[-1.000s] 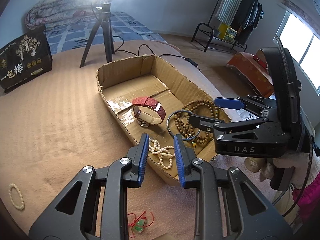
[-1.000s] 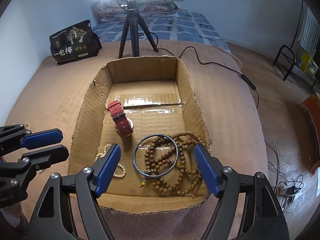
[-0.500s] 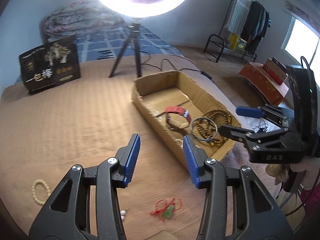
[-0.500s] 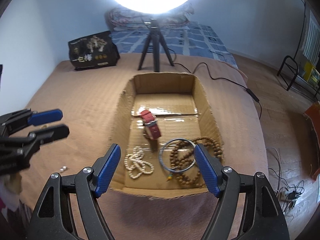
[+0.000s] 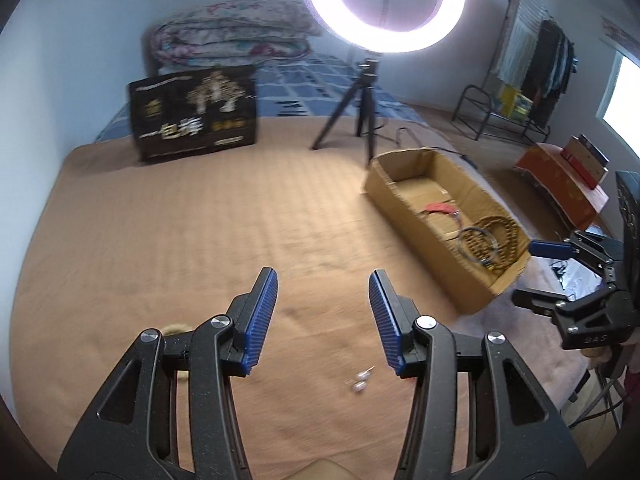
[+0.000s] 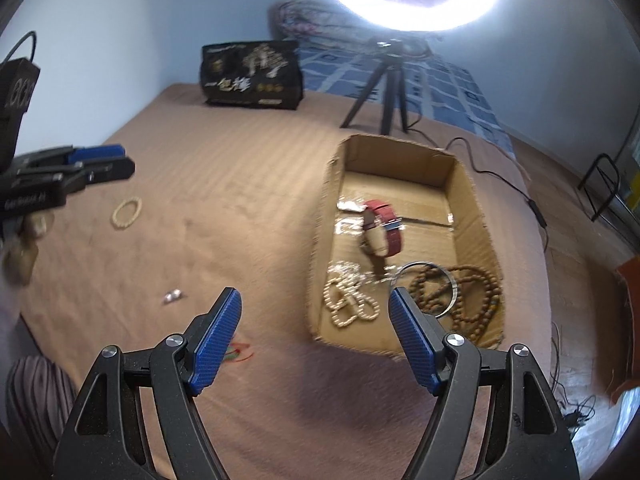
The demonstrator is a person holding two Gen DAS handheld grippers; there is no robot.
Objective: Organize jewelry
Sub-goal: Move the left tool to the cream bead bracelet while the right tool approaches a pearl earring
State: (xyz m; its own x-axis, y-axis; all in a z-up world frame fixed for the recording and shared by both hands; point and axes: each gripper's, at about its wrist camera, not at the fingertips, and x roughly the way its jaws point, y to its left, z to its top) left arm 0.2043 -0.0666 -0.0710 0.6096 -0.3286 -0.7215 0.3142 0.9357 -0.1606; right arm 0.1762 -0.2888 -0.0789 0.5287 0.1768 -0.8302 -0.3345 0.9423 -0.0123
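My left gripper (image 5: 322, 280) hangs over the bare brown blanket; its jaws are opening with nothing between them. A pair of small silver earrings (image 5: 360, 382) lies just below its right finger. A white bead bracelet (image 6: 127, 212) lies further left, and a red-cord pendant (image 6: 238, 350) lies by my right gripper (image 6: 316, 296). That gripper is open and empty, just left of the cardboard box (image 6: 320, 240). The box holds a red watch (image 6: 382, 222), a white bead necklace (image 6: 350, 300), a metal bangle (image 6: 430, 288) and brown prayer beads (image 6: 476, 292).
A black printed bag (image 5: 196, 114) stands at the far edge of the blanket. A tripod (image 5: 366, 108) with a ring light stands behind the box, its cable trailing right. A folded quilt (image 5: 232, 36) lies at the back. The bed edge drops to the floor on the right.
The left gripper has swung left from above the box to over the open blanket, and its jaws have widened. The right gripper has drawn back and left from the box, still equally wide.
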